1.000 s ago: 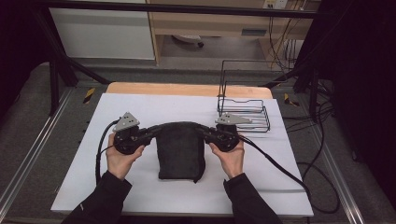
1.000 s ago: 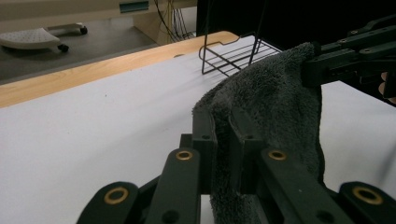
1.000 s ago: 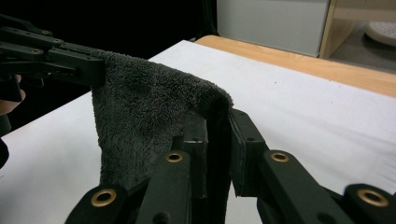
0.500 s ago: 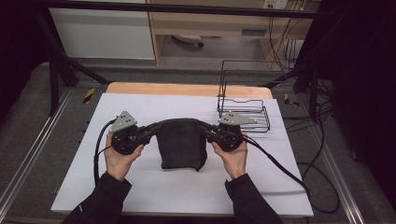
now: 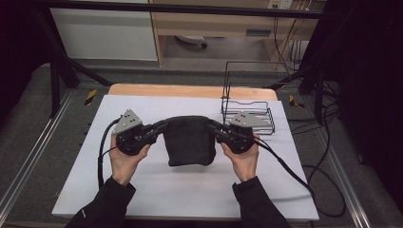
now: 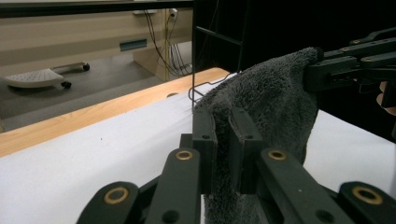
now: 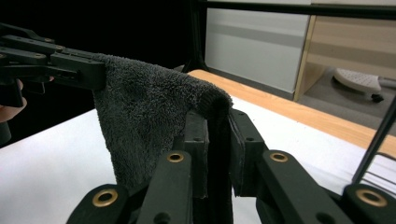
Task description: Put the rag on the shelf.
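- As I hold one gripper in each hand, I count two: my left gripper and my right gripper, each with a black cable trailing off and a grey three-cornered plate on top.
- Left gripper: jaws clamped on one upper corner of the dark grey towel; in the left gripper view the terry cloth sits pinched between the two black pads.
- Right gripper: jaws clamped on the other upper corner; the right gripper view shows the cloth pressed between its pads.
- Towels counted: one. It hangs between the two grippers, top edge arched, over the middle of the table; from the high view I cannot tell whether its bottom edge touches the surface.
- Hands counted: two, my left hand and my right hand, both in dark sleeves.
- Surface: one white sheet covers the table; a bare wooden edge shows along the far side.
- Wire racks counted: one black wire rack, standing at the far right of the sheet, just beyond my right gripper.
- Room: grey floor, a pale cabinet and a wooden desk unit beyond the table, loose cables on the floor at right.
- Writing: no legible label or brand found.
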